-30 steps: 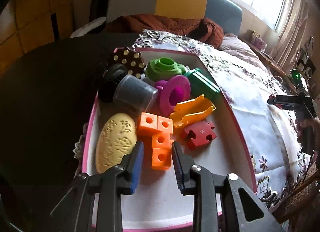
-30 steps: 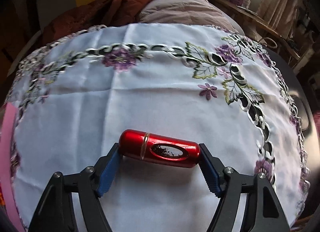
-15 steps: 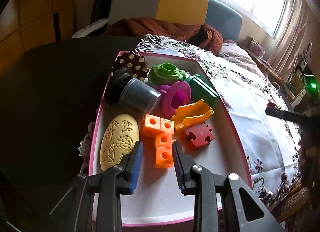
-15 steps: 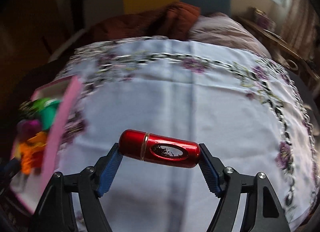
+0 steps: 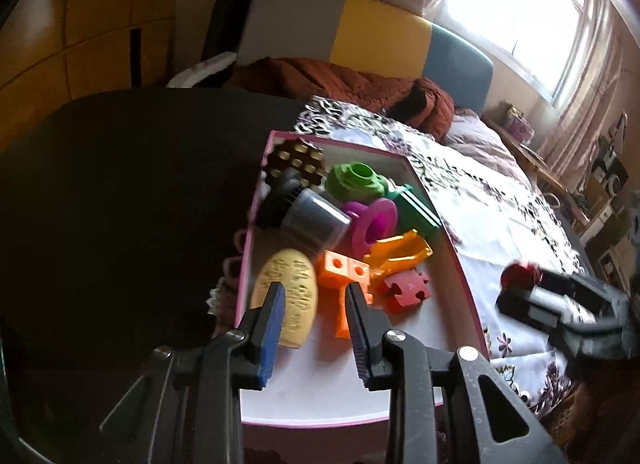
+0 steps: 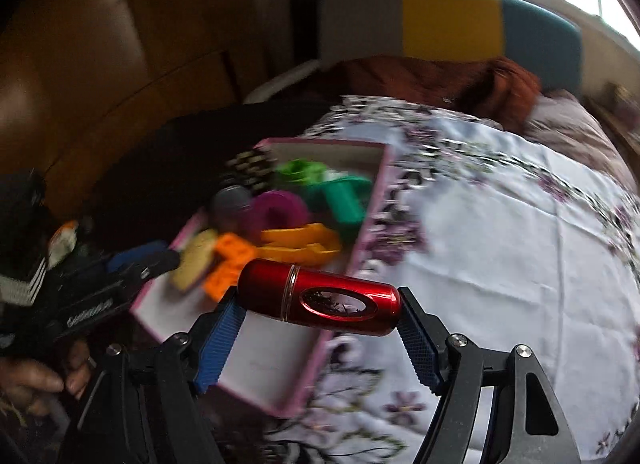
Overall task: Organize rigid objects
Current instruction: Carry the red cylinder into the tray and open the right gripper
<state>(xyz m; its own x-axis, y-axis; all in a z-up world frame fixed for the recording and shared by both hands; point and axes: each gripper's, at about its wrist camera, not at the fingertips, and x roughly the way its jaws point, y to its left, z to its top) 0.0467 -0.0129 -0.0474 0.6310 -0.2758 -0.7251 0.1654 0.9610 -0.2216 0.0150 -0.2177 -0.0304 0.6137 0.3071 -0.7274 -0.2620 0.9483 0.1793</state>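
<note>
The right gripper [image 6: 320, 328] is clamping a red tube [image 6: 320, 302] end to end at lower centre, over the pink box's [image 6: 304, 376] near corner. The left gripper [image 5: 316, 328] is hovering with jaws narrow and empty above the toys [image 5: 348, 264] in the box [image 5: 460, 280].

Red cylinder [image 6: 319, 300]: glossy metal, gold band, oval window; held crosswise above the box's near corner.
Pink-rimmed box [image 5: 460, 276]: white floor; filled at the far end with plastic pieces.
</note>
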